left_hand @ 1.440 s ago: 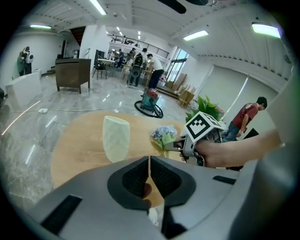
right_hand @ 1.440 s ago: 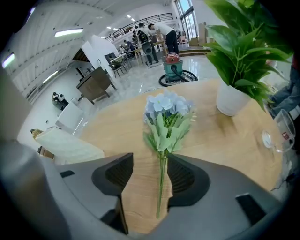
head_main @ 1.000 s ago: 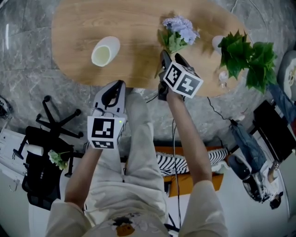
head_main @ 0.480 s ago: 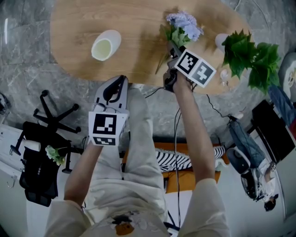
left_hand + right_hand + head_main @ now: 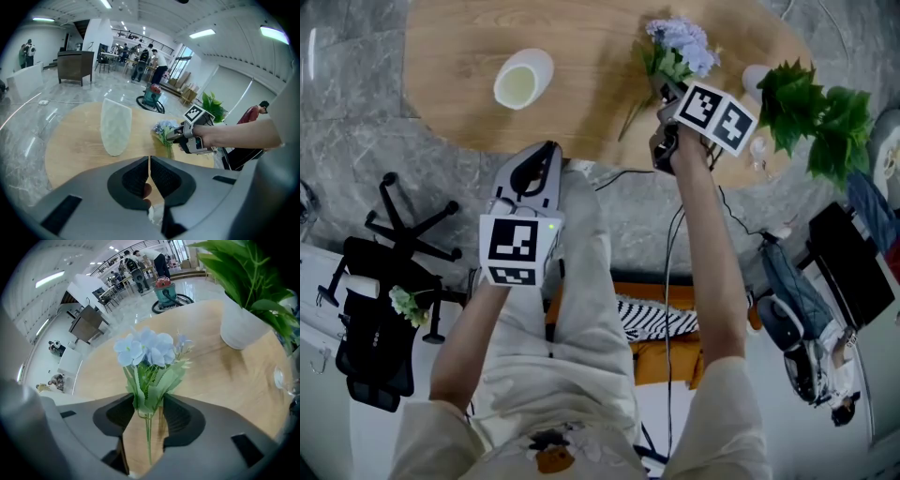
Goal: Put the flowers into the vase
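A bunch of pale blue flowers [image 5: 680, 47] with green leaves lies on the oval wooden table [image 5: 450, 112], stem towards me. My right gripper [image 5: 668, 87] reaches down over it. In the right gripper view the stems and leaves [image 5: 149, 380] stand between the jaws, which are closing; the leaves brush the pads but the stems are not clamped. The white vase [image 5: 522, 80] stands upright at the table's left, seen beyond the left gripper [image 5: 149, 161] as a pale vase [image 5: 116, 126]. My left gripper [image 5: 546, 157] hovers at the table's near edge, shut and holding nothing.
A leafy green plant [image 5: 811, 112] in a white pot [image 5: 753, 82] stands right of the flowers, close to my right gripper, with a small clear glass [image 5: 755, 150] by it. A black office chair [image 5: 403, 244] stands on the floor at the left.
My right gripper has moved up and to the right along the stem, closer to the flower heads. The left gripper has stayed where it was.
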Tool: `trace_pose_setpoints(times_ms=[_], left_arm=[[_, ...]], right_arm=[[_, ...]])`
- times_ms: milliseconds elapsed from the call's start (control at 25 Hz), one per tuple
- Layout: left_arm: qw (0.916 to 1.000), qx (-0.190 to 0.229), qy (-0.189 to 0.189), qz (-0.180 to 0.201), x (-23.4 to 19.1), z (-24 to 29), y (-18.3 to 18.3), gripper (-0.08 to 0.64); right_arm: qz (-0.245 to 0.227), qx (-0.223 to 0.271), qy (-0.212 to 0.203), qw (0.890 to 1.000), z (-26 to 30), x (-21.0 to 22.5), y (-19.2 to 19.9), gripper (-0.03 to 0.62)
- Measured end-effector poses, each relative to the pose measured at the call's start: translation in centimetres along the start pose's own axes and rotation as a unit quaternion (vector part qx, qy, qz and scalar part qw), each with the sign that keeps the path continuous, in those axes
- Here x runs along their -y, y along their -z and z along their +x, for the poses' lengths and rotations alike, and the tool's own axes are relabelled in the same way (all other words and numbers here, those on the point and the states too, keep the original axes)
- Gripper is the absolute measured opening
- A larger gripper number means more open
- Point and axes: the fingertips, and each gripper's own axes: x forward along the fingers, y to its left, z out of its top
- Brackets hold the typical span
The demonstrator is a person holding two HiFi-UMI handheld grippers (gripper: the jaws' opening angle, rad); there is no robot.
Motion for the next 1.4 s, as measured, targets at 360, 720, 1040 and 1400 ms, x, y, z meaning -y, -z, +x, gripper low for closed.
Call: trace_pose_setpoints(times_ms=[360,720,1040,1400], left_arm=[[1.0,0.003,0.004,-0.002,0.2,-0.4,0.1,0.021],[1.0,0.002,0.005,-0.005,0.2,-0.9,0.4,0.021],[0.9999,0.01,0.0,-0.005,0.0,-1.4,0.0,0.021],[0.9998,0.019,-0.002,-0.004,0.7,-2.2,-0.3,0.021]], right_arm=[[0.006,-0.019,-0.007,1.0,0.4,0.1,0.5,0.021],[0.01,0.008,-0.029,0.999,-0.4,-1.1,0.8,0.018],[-0.026,0.034,-0.035,0.998,-1.9,-2.6,1.4,0.017],[-0.079,0.084,-0.041,0.992,-4.5,-4.4,1.0,0.017]])
